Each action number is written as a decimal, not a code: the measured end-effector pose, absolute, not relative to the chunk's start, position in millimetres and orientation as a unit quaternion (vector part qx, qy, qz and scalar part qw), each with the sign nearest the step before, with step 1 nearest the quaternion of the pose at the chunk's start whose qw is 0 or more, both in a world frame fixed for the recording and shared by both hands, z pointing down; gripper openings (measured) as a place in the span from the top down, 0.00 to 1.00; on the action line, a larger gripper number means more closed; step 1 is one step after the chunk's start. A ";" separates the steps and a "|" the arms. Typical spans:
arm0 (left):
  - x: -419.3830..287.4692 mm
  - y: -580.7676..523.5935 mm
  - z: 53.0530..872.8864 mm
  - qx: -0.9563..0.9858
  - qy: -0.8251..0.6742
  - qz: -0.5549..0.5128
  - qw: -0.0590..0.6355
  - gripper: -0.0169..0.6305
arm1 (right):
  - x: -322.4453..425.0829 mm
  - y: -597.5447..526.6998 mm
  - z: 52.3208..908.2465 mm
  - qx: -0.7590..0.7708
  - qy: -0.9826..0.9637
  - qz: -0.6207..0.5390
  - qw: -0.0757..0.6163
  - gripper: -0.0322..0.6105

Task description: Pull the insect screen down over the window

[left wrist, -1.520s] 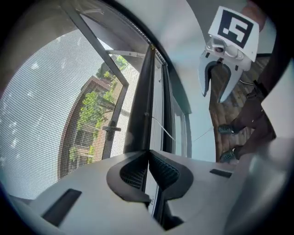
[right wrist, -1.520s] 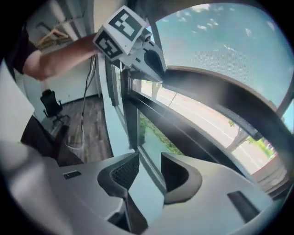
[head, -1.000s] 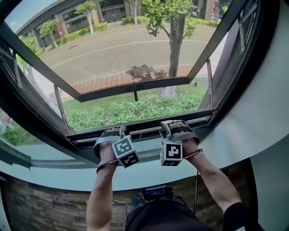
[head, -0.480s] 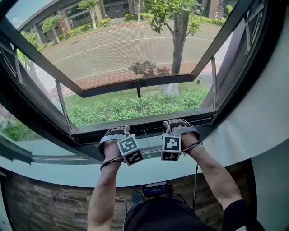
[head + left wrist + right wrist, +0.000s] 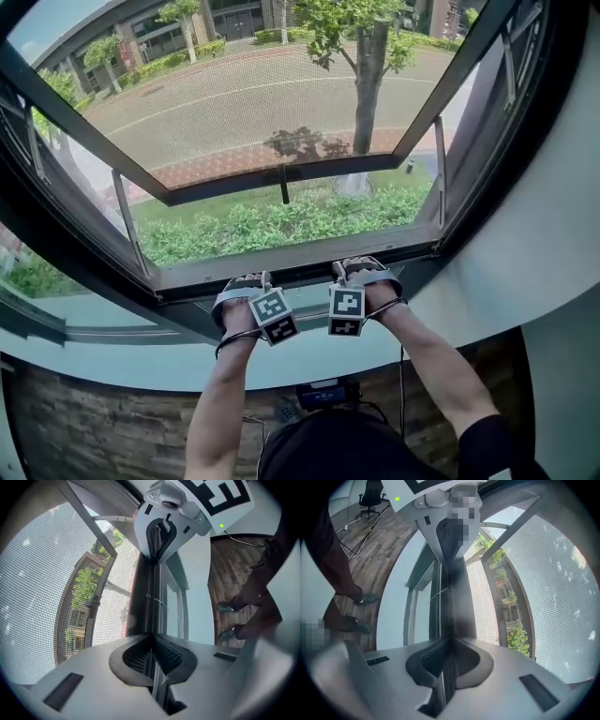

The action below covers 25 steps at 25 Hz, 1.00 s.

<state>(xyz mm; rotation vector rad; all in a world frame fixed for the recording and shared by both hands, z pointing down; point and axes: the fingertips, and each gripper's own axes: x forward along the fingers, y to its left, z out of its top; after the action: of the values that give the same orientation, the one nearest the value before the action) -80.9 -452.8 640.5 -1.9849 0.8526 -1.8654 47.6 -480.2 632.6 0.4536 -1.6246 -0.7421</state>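
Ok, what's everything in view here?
insect screen: one, grey mesh, across the window opening
pull bar: one, pale grey, at the screen's bottom edge
window frame: one, dark, around the opening
sill: one, white, below the frame
tree: one, green, outside past the mesh
hedge: one row, green, at the tree's foot
floor: one, brown wood, beneath the sill
left hand-held gripper: one, grey, shut on the pull bar
right hand-held gripper: one, grey, jaws have just been closing, now shut on the pull bar
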 end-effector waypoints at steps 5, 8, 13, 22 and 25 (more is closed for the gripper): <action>-79.6 -450.7 656.5 -0.691 0.292 -0.648 0.133 0.94 | 46.7 -478.4 649.2 0.189 -0.707 -0.310 0.607 0.92; -80.3 -451.2 657.6 -0.688 0.295 -0.649 0.137 0.94 | 46.1 -479.0 650.2 0.193 -0.710 -0.308 0.603 0.92; -79.6 -447.2 657.2 -0.689 0.284 -0.652 0.136 0.94 | 49.4 -472.8 648.8 0.171 -0.714 -0.288 0.614 0.92; -78.2 -445.4 653.2 -0.701 0.281 -0.644 0.120 0.94 | 49.0 -471.5 644.4 0.158 -0.730 -0.275 0.605 0.92; -77.7 -444.2 644.3 -0.700 0.275 -0.648 0.122 0.94 | 49.2 -465.7 631.5 0.144 -0.721 -0.275 0.619 0.92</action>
<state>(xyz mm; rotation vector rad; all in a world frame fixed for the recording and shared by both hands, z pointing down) -77.7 -444.2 644.3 -2.0425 0.8028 -1.8898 49.2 -465.7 631.5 0.3304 -1.6598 -0.6338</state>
